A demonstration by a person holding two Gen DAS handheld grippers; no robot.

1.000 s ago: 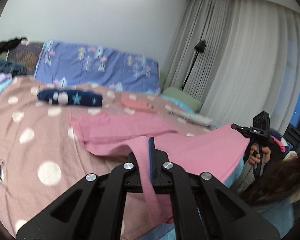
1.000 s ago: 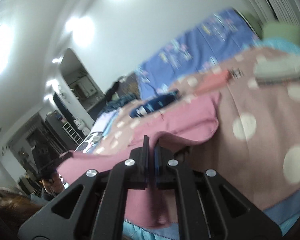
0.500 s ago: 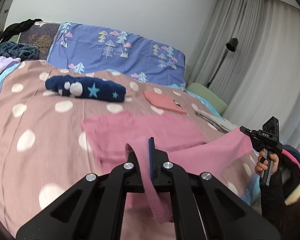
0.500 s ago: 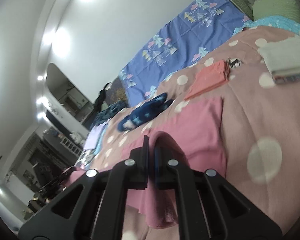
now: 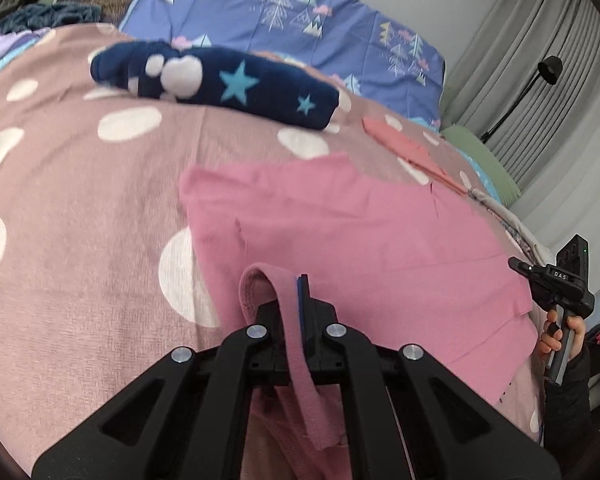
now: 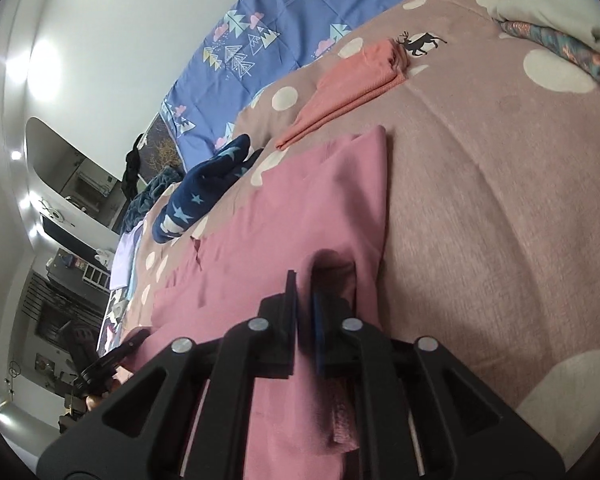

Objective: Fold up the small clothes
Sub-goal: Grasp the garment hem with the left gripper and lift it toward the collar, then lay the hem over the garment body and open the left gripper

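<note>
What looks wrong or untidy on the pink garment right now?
The pink garment lies mostly flat on the dotted bedspread, with no damage visible. Only its near hem is bunched: a strip loops up and hangs through the closed left gripper. The right gripper pinches the other corner.

**Count of things on the bed**

One flat pink cotton garment [image 5: 340,216] at centre. One navy fleece bundle with stars [image 5: 220,80] at 11 o'clock. One folded coral knit cloth [image 5: 404,148] at 1 o'clock. One blue tree-print pillow [image 5: 300,20] at 12. Two black two-finger grippers: left gripper [image 5: 296,304], right gripper [image 6: 302,312]. One black floor lamp [image 5: 540,76] at 2 o'clock.
</note>
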